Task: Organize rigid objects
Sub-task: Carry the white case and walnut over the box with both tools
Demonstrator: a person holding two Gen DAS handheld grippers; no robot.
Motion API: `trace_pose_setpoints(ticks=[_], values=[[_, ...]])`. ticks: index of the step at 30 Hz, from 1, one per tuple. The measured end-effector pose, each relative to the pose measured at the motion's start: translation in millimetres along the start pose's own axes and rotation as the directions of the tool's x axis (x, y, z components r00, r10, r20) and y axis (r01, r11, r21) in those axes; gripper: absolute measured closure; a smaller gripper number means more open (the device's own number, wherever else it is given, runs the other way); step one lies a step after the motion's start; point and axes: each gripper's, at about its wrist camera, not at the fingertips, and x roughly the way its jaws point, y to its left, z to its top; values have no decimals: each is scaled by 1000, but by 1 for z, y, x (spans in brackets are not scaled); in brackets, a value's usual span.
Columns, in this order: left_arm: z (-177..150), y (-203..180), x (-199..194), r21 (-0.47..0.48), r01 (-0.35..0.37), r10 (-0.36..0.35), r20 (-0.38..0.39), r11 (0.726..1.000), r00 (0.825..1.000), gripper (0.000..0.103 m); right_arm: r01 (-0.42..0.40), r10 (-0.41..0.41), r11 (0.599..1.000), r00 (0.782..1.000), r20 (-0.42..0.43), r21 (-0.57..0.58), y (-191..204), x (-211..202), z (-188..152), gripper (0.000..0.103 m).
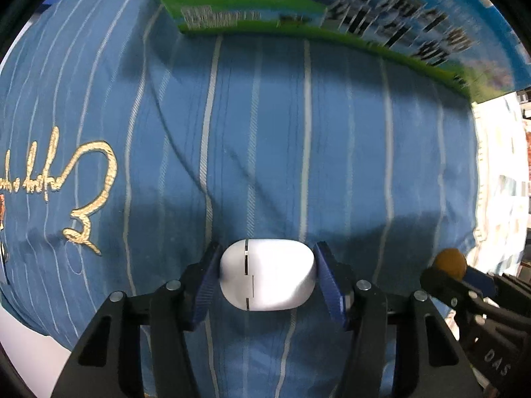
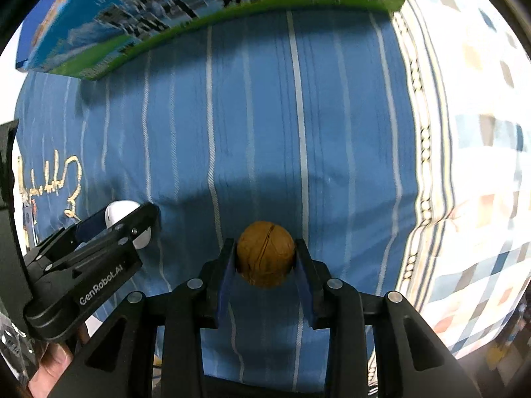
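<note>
Two grippers are each clamped on a small rigid item above a blue striped cloth [image 1: 265,139]. Seen from the left wrist, the left gripper [image 1: 267,277] has its blue-padded fingers [image 1: 207,285] pressed against both sides of a white earbud case [image 1: 267,273], a smooth rounded shell with a thin seam running down its near face; the case sits right at the fingertips, over the cloth. At the far right edge of that same view, the right gripper [image 1: 448,270] shows from the side with a brown walnut [image 1: 449,262] at its tip. From the right wrist, the right gripper [image 2: 265,260] is closed narrowly around the walnut [image 2: 265,253], a round tan shell with a dark crack line across it, held between the two blue pads. To its left there, the left gripper [image 2: 127,224] appears from the side with the white earbud case [image 2: 119,214] peeking out between its fingers. A blue and green printed box [image 1: 365,16] rises at the far end of the cloth in both views, its lettering blurred. Gold embroidered script [image 1: 89,195] marks the cloth on the left, and a pale checked fabric [image 2: 481,182] lies beside the cloth on the right.
</note>
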Motion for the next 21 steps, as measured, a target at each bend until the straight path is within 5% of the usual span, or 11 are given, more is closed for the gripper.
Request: trace_pose_setpoints(ticks=[7,15,21], values=[[2,7,-66,27,62,-64,103,998,993,49,-2,7,999,997,83,-52,8,-42,4,67],[21,-4,-158,69,153,-165,238,986,957,49,-61,72,996,981,180,-64,4,-112,15,67],[76,-29,-204,97,166,-188,319,981,929,49,-74,88,995,953,289,-59,3,-171,52,67]])
